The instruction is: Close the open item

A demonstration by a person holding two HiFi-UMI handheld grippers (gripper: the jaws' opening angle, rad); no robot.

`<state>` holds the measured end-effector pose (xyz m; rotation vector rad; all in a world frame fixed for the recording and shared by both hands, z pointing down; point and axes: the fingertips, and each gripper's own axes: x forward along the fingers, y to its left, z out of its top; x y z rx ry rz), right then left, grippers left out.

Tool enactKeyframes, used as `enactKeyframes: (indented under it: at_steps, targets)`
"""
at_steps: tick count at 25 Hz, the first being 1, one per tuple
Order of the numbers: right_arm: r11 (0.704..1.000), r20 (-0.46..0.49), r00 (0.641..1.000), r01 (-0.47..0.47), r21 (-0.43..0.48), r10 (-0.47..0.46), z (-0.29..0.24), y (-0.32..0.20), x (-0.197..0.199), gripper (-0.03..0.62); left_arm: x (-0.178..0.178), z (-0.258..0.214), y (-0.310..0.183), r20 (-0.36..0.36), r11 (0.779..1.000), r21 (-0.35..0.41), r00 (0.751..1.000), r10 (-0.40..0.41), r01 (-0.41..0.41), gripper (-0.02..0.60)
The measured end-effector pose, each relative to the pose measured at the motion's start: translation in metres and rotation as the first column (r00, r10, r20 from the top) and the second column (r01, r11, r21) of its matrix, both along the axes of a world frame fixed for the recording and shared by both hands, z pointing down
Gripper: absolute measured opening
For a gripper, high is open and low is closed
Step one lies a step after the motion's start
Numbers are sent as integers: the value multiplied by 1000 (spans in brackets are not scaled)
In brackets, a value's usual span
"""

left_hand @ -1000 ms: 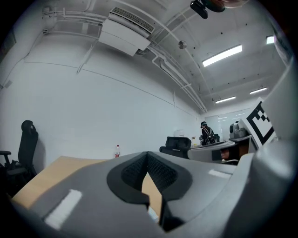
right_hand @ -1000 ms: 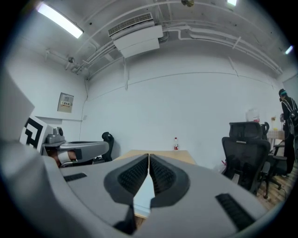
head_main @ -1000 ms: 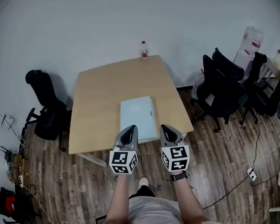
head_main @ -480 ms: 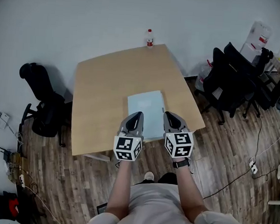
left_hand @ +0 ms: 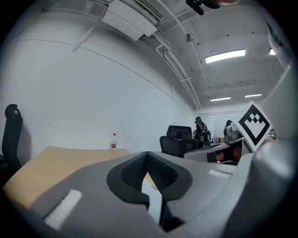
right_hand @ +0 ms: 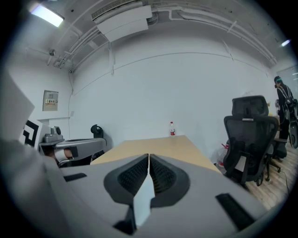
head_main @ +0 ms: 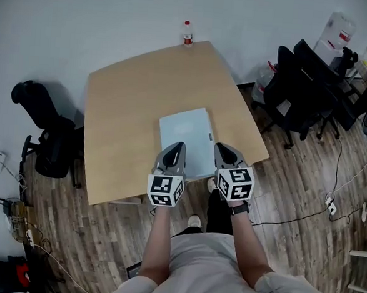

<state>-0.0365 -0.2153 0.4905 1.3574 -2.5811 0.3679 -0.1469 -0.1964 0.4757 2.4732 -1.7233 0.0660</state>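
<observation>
A pale, flat rectangular case lies on the wooden table near its front edge, with its top lying flat. My left gripper and right gripper hover side by side over the case's near end. Both are shut with nothing between the jaws. In the left gripper view the left gripper has its jaws together and points along the table. The right gripper looks the same in its own view, aimed down the table.
A small bottle with a red label stands at the table's far edge, also the bottle in the right gripper view. One black office chair stands left of the table. Several black chairs stand to the right. Cables lie on the wood floor.
The head view has shifted. Both grippers stayed shut and side by side, and now reach a little farther over the case's near end.
</observation>
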Motion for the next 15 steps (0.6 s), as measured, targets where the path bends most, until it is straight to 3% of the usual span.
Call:
enactKeyframes:
  at_steps: [15]
  targets:
    - [977, -47, 996, 62, -202, -73, 77, -51, -2, 15, 10, 51, -61, -1, 995, -100, 1000, 13, -13, 9]
